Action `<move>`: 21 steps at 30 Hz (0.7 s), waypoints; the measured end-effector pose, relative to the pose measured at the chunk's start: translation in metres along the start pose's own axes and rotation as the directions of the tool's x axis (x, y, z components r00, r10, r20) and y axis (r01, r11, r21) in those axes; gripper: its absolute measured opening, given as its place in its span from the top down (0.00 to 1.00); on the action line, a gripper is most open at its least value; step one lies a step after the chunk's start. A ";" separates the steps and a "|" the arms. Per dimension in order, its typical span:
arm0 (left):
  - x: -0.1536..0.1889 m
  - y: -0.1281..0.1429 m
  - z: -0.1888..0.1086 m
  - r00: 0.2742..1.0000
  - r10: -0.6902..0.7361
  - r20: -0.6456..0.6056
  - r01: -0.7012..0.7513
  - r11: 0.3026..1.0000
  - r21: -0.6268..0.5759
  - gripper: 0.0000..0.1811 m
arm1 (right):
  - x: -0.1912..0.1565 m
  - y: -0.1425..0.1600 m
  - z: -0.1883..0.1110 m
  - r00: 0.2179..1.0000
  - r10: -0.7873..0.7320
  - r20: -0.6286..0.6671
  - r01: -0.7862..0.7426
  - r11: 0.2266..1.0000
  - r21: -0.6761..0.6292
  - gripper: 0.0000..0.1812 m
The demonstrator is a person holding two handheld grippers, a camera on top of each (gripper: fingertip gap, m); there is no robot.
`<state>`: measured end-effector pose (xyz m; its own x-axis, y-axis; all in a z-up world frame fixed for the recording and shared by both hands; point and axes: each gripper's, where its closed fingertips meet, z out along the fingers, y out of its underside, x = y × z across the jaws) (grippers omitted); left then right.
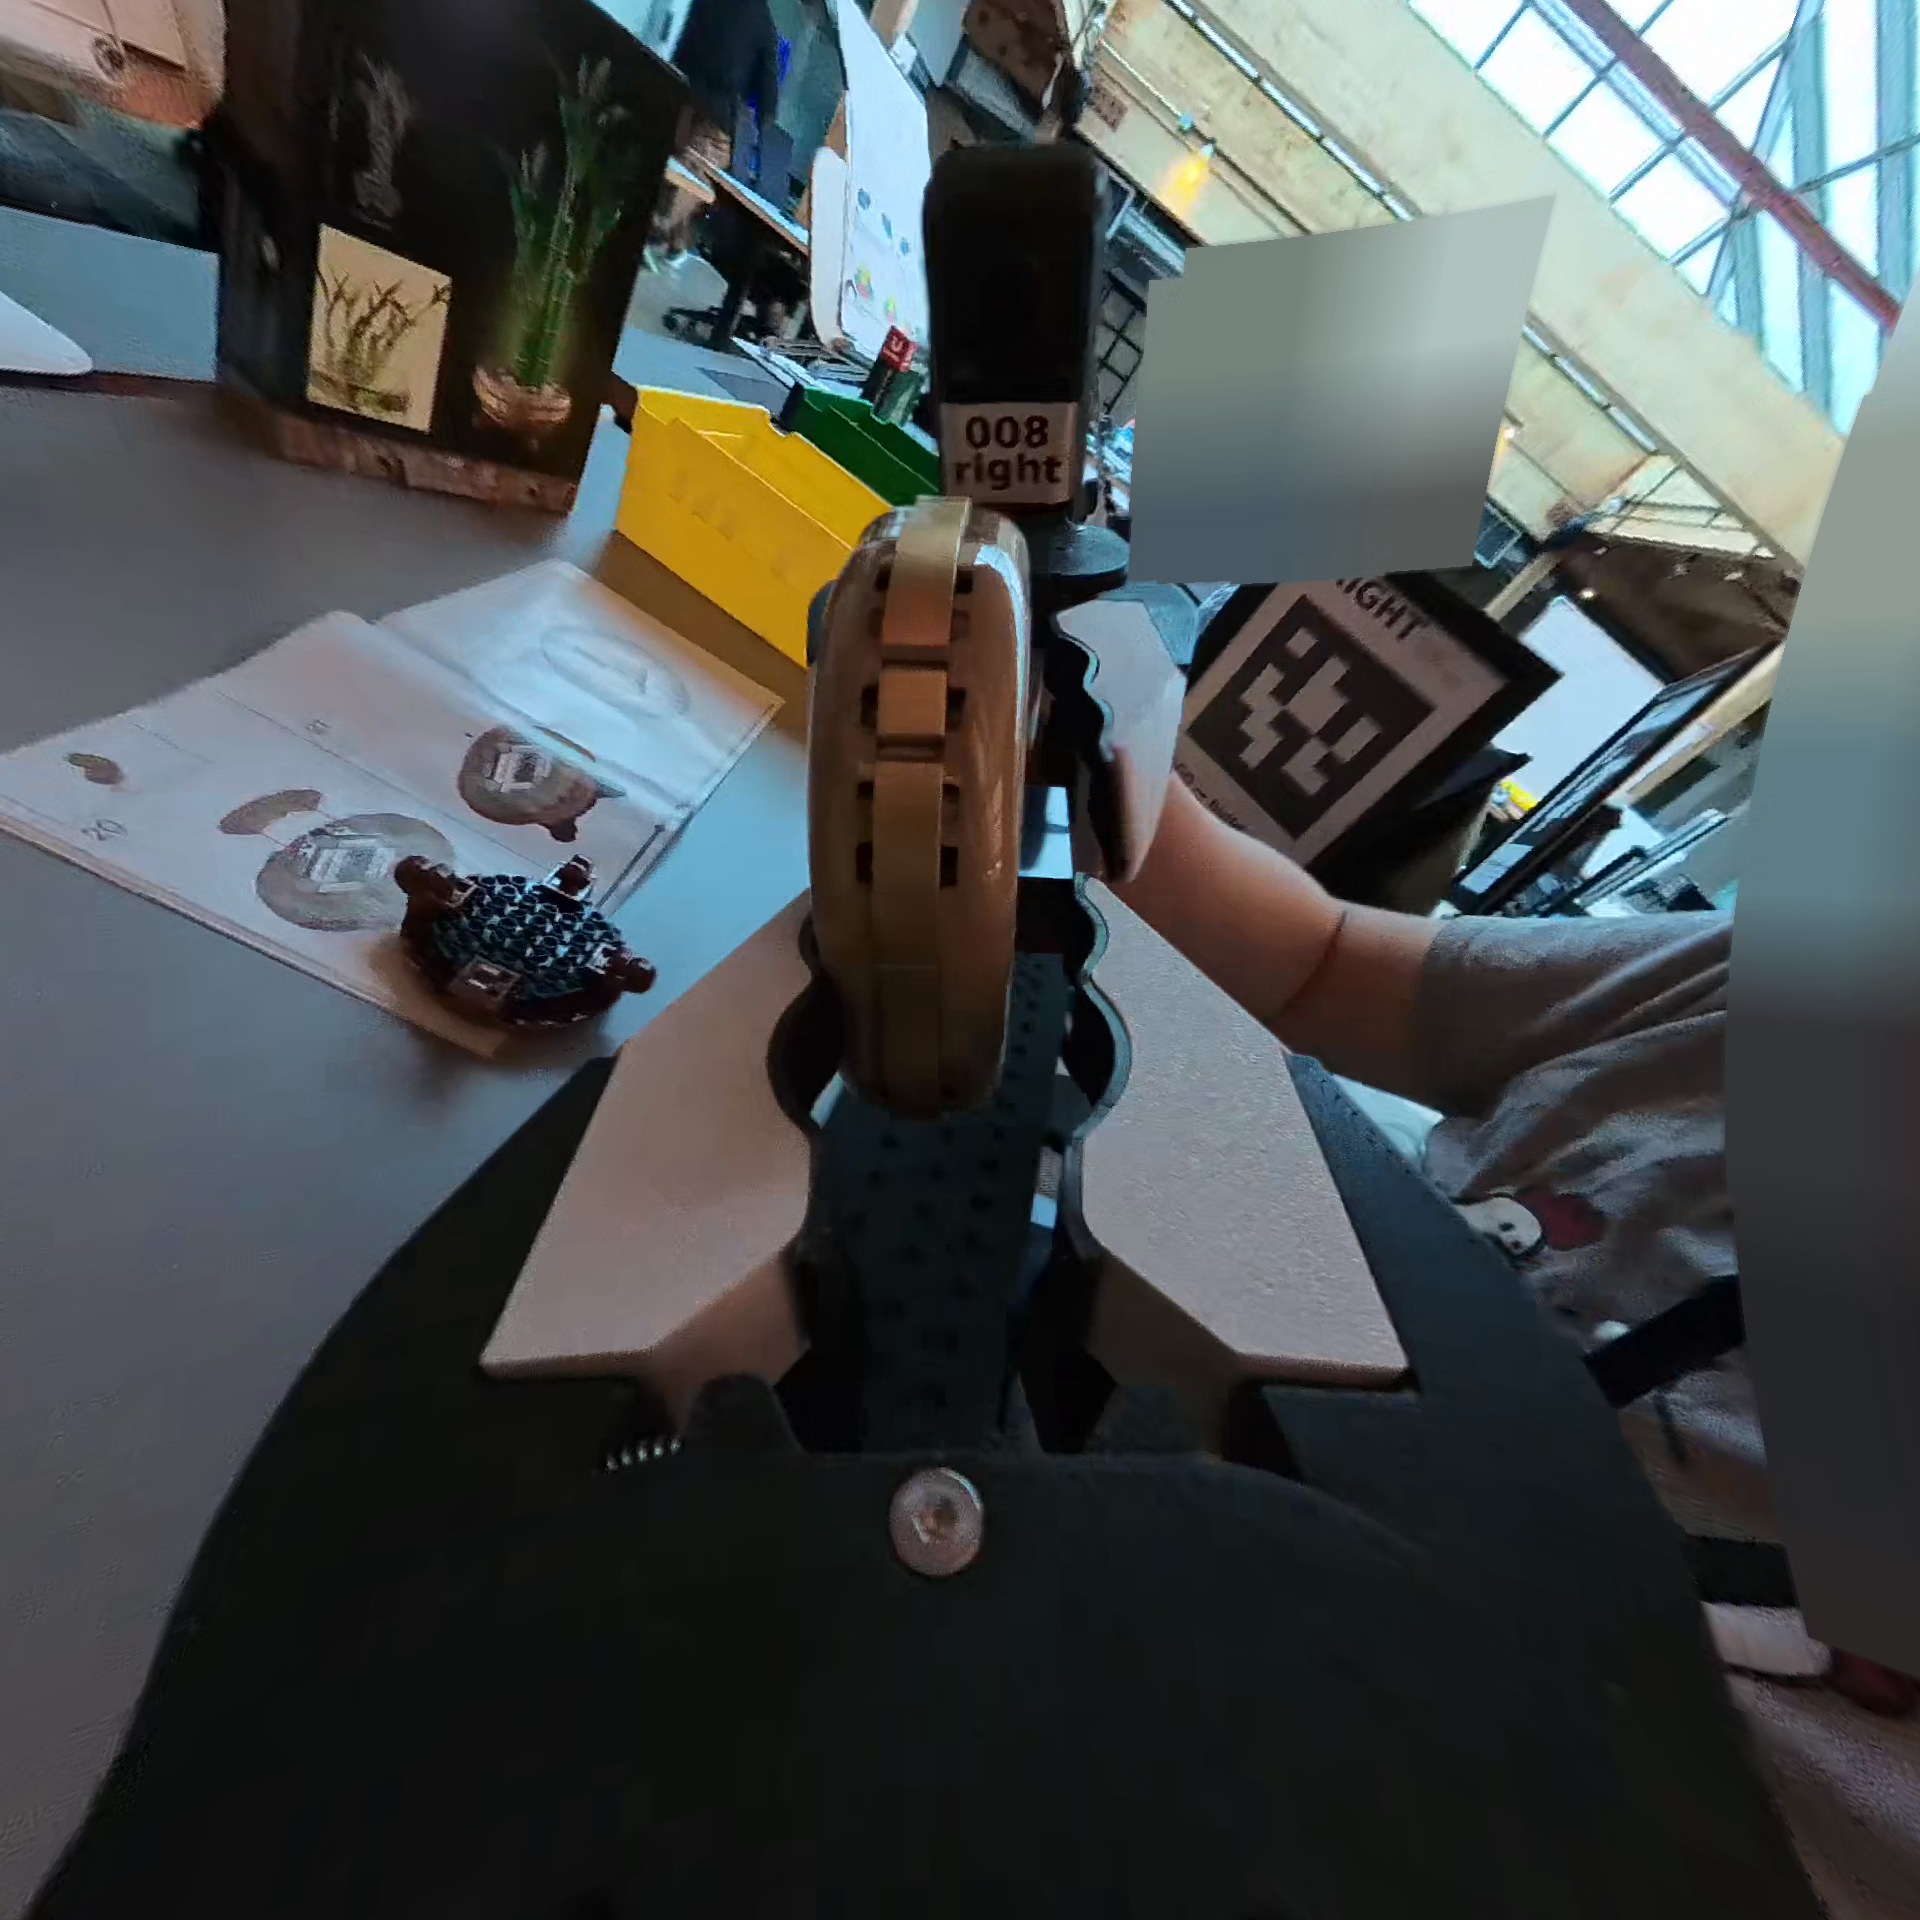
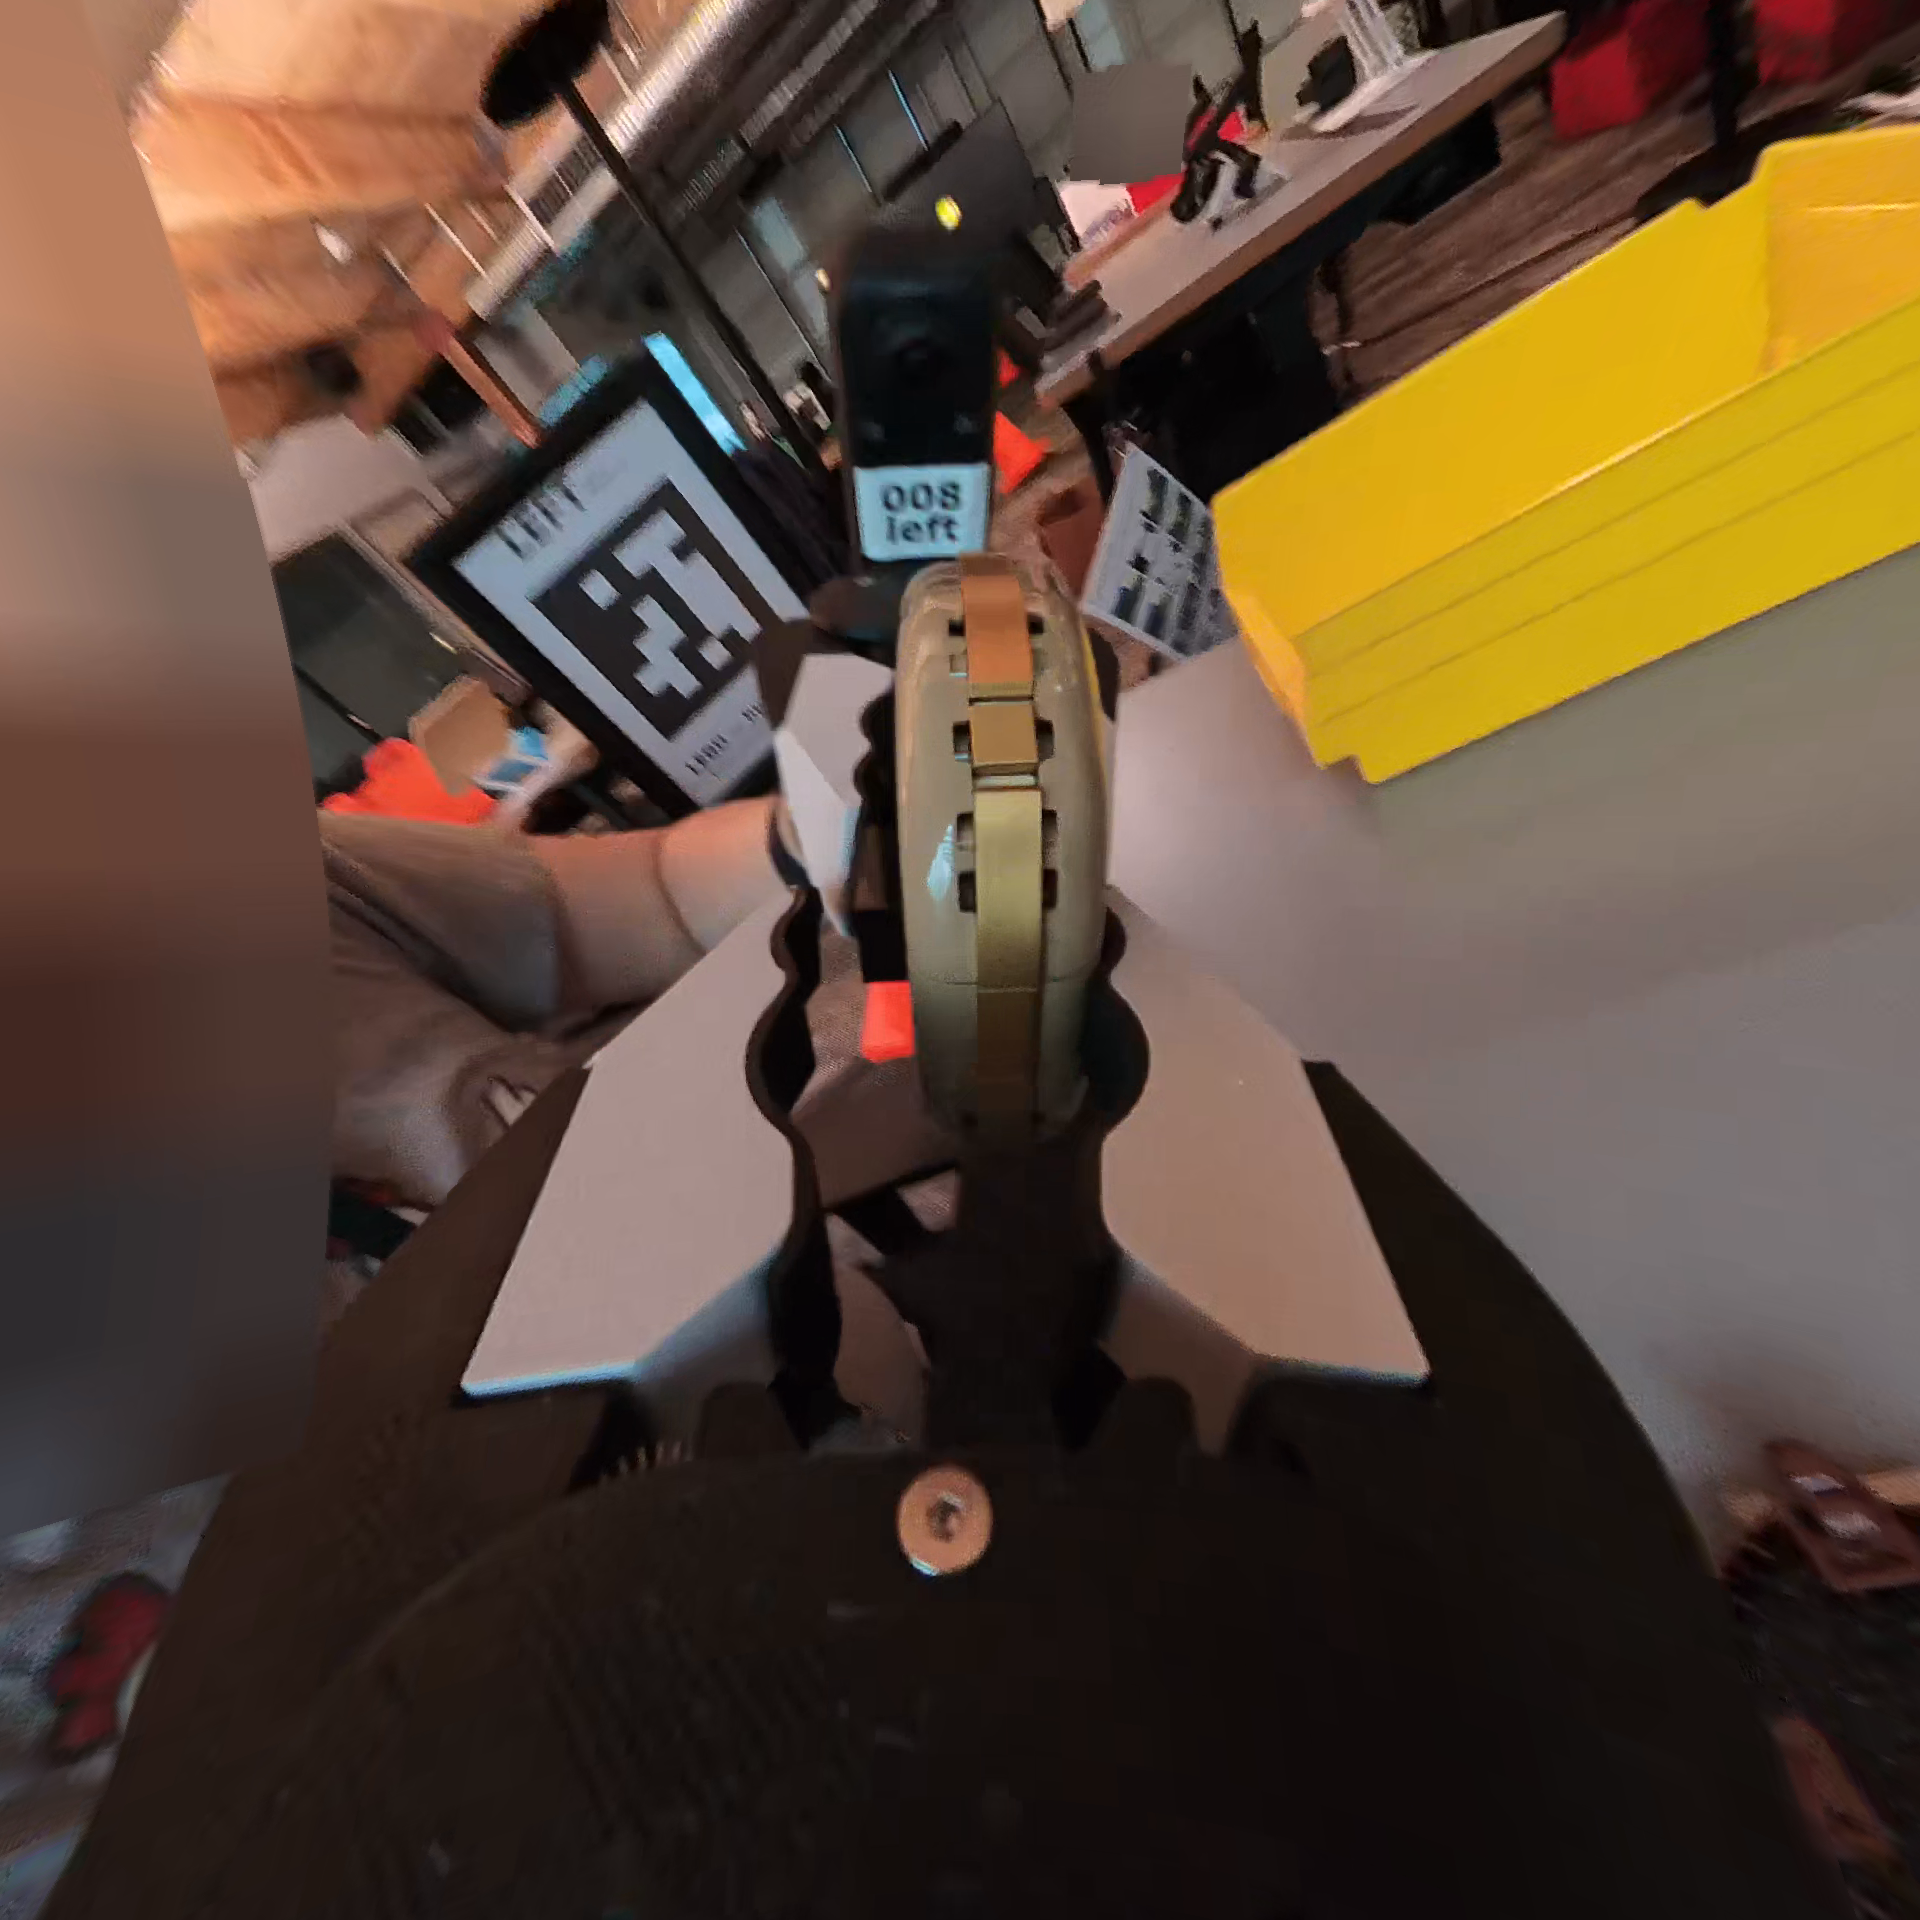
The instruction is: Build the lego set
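Tan lego disc (image 1: 920, 831) between both jaws

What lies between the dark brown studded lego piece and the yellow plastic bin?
Pages of the open paper instruction booklet, then a narrow strip of grey table; left wrist view shows it.

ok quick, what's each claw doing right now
left claw: closed on the tan lego assembly
right claw: closed on the same tan lego assembly

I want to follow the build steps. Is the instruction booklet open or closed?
Open: the booklet lies flat on the table, two pages spread, with a dark brown lego piece resting on its near edge.
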<state>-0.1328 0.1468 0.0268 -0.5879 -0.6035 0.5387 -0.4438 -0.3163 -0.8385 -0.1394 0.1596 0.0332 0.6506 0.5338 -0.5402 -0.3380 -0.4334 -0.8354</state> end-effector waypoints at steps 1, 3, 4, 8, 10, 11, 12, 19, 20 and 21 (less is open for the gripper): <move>-0.001 0.004 0.001 1.000 0.007 0.004 -0.007 1.000 0.000 0.78 | 0.003 0.005 0.000 0.999 -0.044 -0.022 0.044 0.999 -0.019 0.74; 0.002 0.009 0.002 0.999 0.025 -0.035 -0.024 0.999 0.027 0.78 | -0.002 0.008 -0.002 0.996 -0.090 0.012 0.090 0.996 -0.007 0.77; 0.005 0.010 0.002 0.997 0.042 -0.063 -0.039 0.998 0.044 0.78 | -0.005 0.008 -0.003 0.992 -0.117 0.041 0.117 0.993 0.007 0.80; 0.007 0.014 0.005 0.974 0.225 -0.028 -0.223 0.972 0.072 0.78 | -0.010 0.012 -0.005 0.948 -0.314 0.058 0.313 0.949 0.029 0.80; 0.009 0.016 0.006 0.948 0.318 -0.010 -0.317 0.946 0.065 0.78 | -0.013 0.015 -0.006 0.917 -0.395 0.061 0.393 0.919 0.030 0.80; 0.010 0.017 0.006 0.931 0.365 -0.003 -0.364 0.930 0.055 0.78 | -0.014 0.017 -0.006 0.897 -0.439 0.056 0.438 0.899 0.022 0.80; 0.012 0.018 0.007 0.914 0.405 0.002 -0.405 0.913 0.046 0.78 | -0.016 0.018 -0.006 0.877 -0.477 0.051 0.477 0.879 0.010 0.80; 0.020 0.020 0.009 0.819 0.573 0.016 -0.573 0.819 0.019 0.78 | -0.024 0.022 -0.009 0.780 -0.625 0.019 0.626 0.780 -0.026 0.80; 0.020 0.020 0.009 0.807 0.590 0.019 -0.590 0.807 0.012 0.78 | -0.024 0.023 -0.010 0.776 -0.630 0.019 0.631 0.776 -0.027 0.80; 0.021 0.020 0.009 0.798 0.602 0.020 -0.603 0.798 0.006 0.78 | -0.025 0.023 -0.010 0.769 -0.639 0.018 0.640 0.768 -0.028 0.81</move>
<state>-0.1478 0.1207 0.0205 -0.7232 -0.6864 -0.0769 0.0044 0.1067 -0.9943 -0.1567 0.1287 0.0286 0.7039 0.7006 0.1169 0.1750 -0.0115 -0.9845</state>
